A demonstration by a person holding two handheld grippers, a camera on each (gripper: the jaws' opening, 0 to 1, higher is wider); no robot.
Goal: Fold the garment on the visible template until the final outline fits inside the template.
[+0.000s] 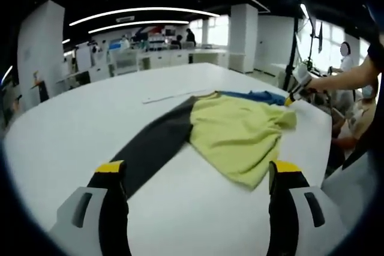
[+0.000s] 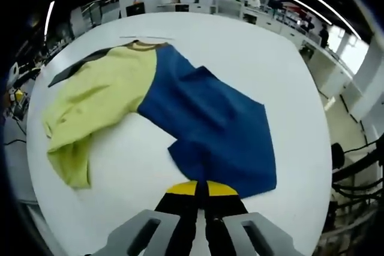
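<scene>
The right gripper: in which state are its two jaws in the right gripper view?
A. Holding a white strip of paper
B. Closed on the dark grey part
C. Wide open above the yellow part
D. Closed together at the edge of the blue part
D: the right gripper has its yellow-tipped jaws pressed together at the near edge of the blue part of the garment; whether cloth is pinched cannot be told.

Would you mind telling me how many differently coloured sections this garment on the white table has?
3. The yellow-green section lies in the middle, the blue section sits nearest the right gripper, and the dark grey section stretches toward the left gripper. Folds may hide more.
</scene>
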